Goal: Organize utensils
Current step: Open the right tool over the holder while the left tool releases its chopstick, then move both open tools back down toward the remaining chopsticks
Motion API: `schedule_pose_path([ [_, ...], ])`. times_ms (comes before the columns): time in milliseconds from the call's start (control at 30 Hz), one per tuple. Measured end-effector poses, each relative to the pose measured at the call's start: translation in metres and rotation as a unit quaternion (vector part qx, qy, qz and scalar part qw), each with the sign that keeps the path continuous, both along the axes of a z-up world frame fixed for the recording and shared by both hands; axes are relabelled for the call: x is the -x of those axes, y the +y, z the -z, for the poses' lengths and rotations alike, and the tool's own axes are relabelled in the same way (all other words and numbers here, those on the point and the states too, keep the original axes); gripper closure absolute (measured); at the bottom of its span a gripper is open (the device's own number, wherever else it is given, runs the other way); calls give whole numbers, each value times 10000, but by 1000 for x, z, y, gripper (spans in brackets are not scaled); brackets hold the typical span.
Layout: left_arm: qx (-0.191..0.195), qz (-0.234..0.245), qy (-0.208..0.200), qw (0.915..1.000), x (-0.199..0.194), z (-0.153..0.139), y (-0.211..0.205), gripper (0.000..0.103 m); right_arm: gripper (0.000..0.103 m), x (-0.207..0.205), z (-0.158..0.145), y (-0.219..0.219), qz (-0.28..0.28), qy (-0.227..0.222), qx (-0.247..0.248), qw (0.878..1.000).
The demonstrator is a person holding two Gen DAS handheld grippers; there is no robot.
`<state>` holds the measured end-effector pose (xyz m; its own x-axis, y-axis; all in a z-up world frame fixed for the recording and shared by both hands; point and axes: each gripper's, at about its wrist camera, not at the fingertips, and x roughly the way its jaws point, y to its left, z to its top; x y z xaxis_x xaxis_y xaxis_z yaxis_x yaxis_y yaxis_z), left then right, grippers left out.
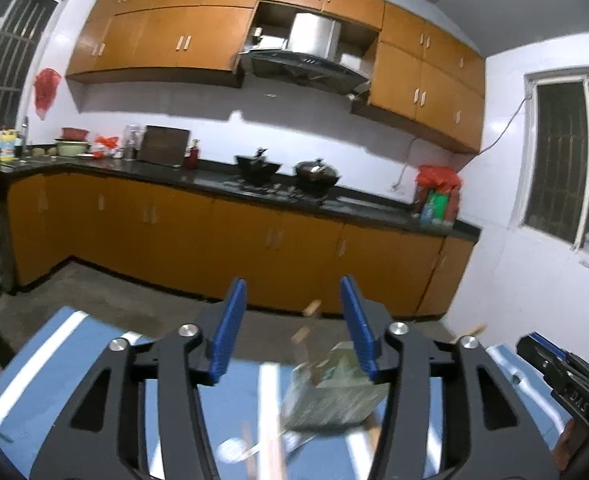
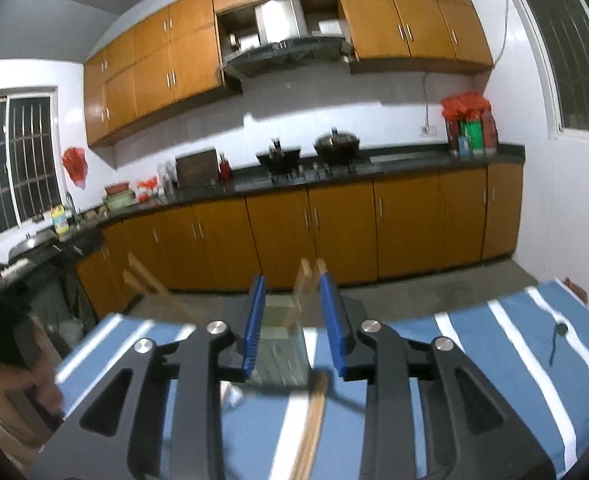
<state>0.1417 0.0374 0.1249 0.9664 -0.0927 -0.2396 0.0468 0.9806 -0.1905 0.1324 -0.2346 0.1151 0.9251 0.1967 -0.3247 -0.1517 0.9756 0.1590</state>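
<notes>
Left gripper [image 1: 294, 320]: black frame, blue pads, nearest the lens in the left wrist view; jaws released, standing apart, nothing pressed between them.

Holder [image 1: 334, 392]: squarish, greenish, see-through container on the blue-and-white striped table [image 1: 54, 352]. Lies just ahead of the left jaws, offset toward the right pad. Blurred; detail uncertain.

Chopsticks [image 2: 304, 280]: wooden sticks standing in the holder, long axis upright and leaning slightly, tips above the rim.

Loose items: a wooden stick [image 2: 314, 420] and what looks like a spoon [image 1: 234, 448] lie flat on the table beneath the grippers, the stick's long axis running roughly toward the holder.

Right gripper [image 2: 292, 320]: jaws released, narrower gap; holder and chopsticks sit straight ahead between the pads, untouched as far as the blur allows.

Judgement: both grippers are near the holder; the right is better centred on it, the left must shift rightward.
</notes>
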Motion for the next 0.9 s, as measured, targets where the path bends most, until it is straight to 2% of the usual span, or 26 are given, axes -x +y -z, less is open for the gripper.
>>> schedule_pose_path([
  [100, -266, -249, 380, 9986, 12, 28, 11, 48, 71, 3, 41, -4, -31, 568, 91, 9983],
  [167, -380, -327, 799, 9955, 14, 52, 18, 48, 71, 2, 71, -5, 53, 1017, 157, 9947],
  [300, -368, -347, 1715, 9839, 13, 107, 31, 48, 71, -1, 132, 3, 177, 1891, 430, 9809],
  [400, -305, -299, 2256, 9733, 16, 140, 34, 50, 73, 0, 160, 6, 142, 2282, 265, 9732],
  [500, -274, -216, 2518, 9671, 20, 158, 34, 54, 85, -1, 175, 9, -69, 2528, 63, 9675],
  [667, -252, -52, 2736, 9615, 24, 173, 24, 58, 86, -3, 182, 25, -204, 2690, 127, 9629],
  [900, -296, 173, 2852, 9578, 26, 183, 11, 64, 94, -8, 186, 32, -141, 2701, 393, 9619],
])
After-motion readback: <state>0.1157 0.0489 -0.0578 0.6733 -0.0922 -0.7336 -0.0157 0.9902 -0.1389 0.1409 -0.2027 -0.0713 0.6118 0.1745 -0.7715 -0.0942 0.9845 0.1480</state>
